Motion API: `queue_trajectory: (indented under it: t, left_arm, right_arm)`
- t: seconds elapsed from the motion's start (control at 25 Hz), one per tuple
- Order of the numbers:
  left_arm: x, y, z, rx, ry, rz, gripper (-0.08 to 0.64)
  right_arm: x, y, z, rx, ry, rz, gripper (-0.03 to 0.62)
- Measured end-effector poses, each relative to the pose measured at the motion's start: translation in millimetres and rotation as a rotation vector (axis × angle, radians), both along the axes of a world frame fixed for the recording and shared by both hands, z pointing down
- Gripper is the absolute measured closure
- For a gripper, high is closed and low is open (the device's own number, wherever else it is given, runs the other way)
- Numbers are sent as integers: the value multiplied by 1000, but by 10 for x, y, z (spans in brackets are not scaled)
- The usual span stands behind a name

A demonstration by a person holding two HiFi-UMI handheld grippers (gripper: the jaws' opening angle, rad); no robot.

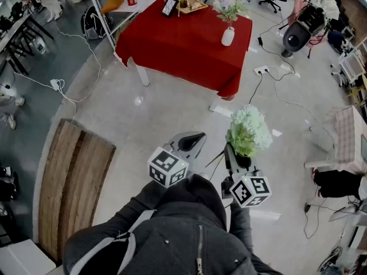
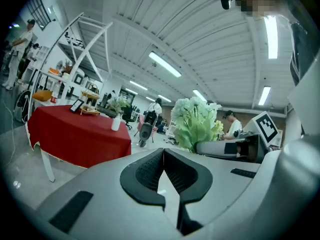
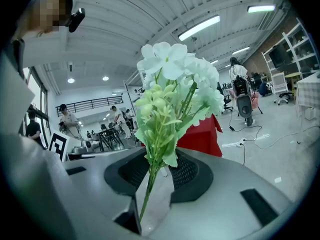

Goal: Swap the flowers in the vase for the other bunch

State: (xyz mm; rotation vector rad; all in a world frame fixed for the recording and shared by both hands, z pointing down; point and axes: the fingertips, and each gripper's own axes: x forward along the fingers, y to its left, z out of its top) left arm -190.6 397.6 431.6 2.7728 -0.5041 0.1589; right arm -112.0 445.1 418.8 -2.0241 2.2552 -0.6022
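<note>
Right claw [image 3: 160, 156] is closed narrow on the stems [image 3: 149, 184] of the bunch [image 3: 172, 84], which stands upright at 1 o'clock just ahead of me, well apart from the bench [image 1: 183, 44]. Left claw [image 2: 162, 151] is pinched together with nothing in it. The vase [image 1: 227, 36] sits at 12 o'clock on the far side of the bench, old flowers [image 1: 228, 7] still in it. My judgement is that the bunch is light but top-heavy, with thin, bendy stems and soft heads. It is best held low on the stems, never on the blooms. The vase looks small and narrow, so it is probably easy to tip and breakable, and I would steady its body while pulling. The stem ends below the right claw are hidden. The vase mouth and stem count there are too small to read.
</note>
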Motion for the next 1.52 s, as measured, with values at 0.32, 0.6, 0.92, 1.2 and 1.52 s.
queue_trajectory:
  t: [0.32, 0.6, 0.92, 1.2, 1.52]
  left_arm:
    - [-268, 64, 26, -6, 4, 1, 551]
    - [-395, 102, 106, -24, -8, -1, 551]
    - [-279, 59, 199, -48, -13, 4, 551]
    - [16, -296, 164, -31, -22, -10, 551]
    - [455, -804, 216, -40, -40, -24, 551]
  right_arm:
    - [-274, 60, 83, -19, -40, 4, 479]
    - [-349, 139, 119, -29, -32, 27, 479]
    - [-233, 5, 121, -30, 41, 30, 479]
    - [80, -402, 74, -9, 23, 20, 479]
    - [504, -1000, 154, -28, 12, -24, 479]
